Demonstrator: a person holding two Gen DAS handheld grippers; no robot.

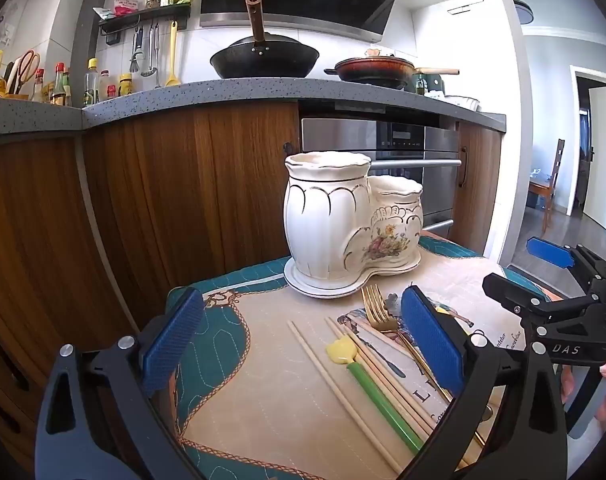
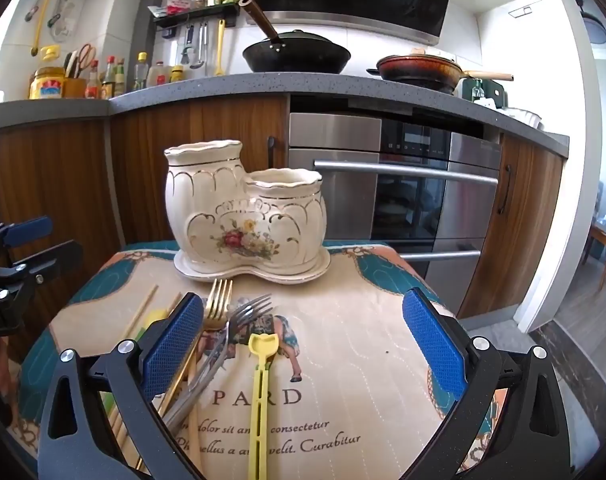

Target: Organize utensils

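Note:
A cream ceramic twin-pot utensil holder with gold trim and a flower print stands at the far side of a small table. In front of it lie wooden chopsticks, a green-handled yellow utensil, a gold fork, a steel fork and a yellow plastic utensil. My left gripper hovers open above the chopsticks. My right gripper hovers open above the yellow utensil. Neither holds anything.
A printed teal-and-beige cloth covers the table. Behind it run wooden cabinets, a steel oven and a grey counter with a black wok, a pan and bottles. The right gripper's frame shows at right.

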